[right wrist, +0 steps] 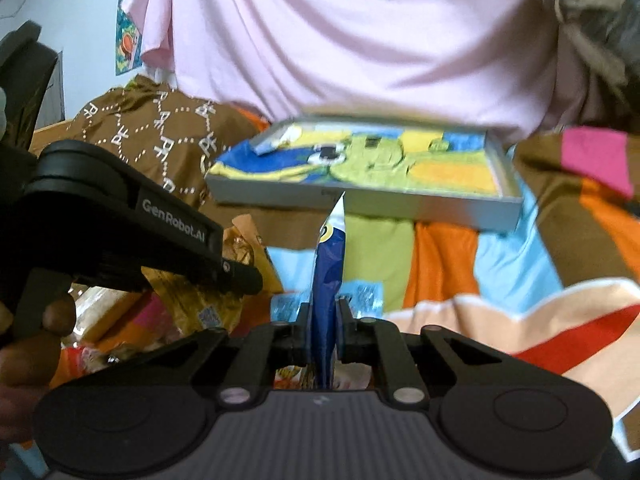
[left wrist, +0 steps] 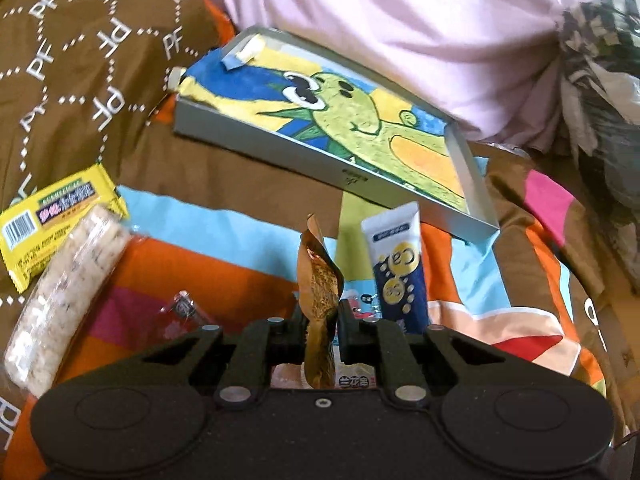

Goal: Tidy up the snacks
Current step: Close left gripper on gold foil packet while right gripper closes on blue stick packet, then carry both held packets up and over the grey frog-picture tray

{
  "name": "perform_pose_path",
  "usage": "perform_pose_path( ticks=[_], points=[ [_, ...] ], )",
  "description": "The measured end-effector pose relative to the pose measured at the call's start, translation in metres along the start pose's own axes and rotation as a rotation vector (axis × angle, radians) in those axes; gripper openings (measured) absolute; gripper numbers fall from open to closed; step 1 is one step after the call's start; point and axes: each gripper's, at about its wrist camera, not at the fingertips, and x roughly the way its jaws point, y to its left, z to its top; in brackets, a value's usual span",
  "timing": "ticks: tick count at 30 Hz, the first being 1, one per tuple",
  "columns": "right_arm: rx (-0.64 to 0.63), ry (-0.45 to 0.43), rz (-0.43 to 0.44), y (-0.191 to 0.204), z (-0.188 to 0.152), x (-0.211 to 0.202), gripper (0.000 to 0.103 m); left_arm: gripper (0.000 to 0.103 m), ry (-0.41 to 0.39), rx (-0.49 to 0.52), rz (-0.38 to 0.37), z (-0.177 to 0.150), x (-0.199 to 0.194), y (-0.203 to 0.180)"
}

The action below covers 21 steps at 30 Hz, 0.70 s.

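Lifting two snacks off the bed.
L gripper (left wrist: 323, 312) clamps brown pouch (left wrist: 319, 280), R gripper (right wrist: 325, 320) clamps blue sachet (right wrist: 330, 264); next, prob. carry to tray (left wrist: 332, 172).

One patchwork bedcover (left wrist: 248, 256) in brown, orange, sky-blue, green and pink blocks, spread flat. One brown quilted cushion (left wrist: 80, 64) with white dotted diamonds and "PF" lettering, at the bedcover's far left edge. One pale pink draped cloth (right wrist: 340, 40) along its far edge.
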Motion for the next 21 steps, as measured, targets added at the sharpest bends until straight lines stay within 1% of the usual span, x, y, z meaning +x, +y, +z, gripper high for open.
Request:
perform_pose_path(
  ticks=[3, 7, 11, 14, 19, 21],
  points=[
    [0.010, -0.087, -0.014, -0.004, 0.003, -0.007, 0.012, 0.014, -0.022, 0.003, -0.004, 0.003, -0.002, -0.003],
    [0.027, -0.204, -0.040, -0.017, 0.012, -0.009, 0.012, 0.014, -0.073, 0.012, -0.021, 0.018, -0.001, -0.009],
    [0.080, -0.303, -0.067, -0.034, 0.025, 0.001, 0.012, 0.015, -0.156, 0.034, -0.038, 0.043, 0.005, -0.022],
    [0.158, -0.346, -0.053, -0.049, 0.035, 0.014, 0.012, 0.015, -0.205, 0.014, -0.056, 0.064, 0.016, -0.032],
    [0.189, -0.414, -0.013, -0.066, 0.054, 0.033, 0.012, 0.015, -0.276, -0.001, -0.084, 0.096, 0.037, -0.048],
    [0.233, -0.422, -0.005, -0.074, 0.063, 0.047, 0.012, 0.015, -0.293, -0.009, -0.087, 0.106, 0.048, -0.052]
  ],
)
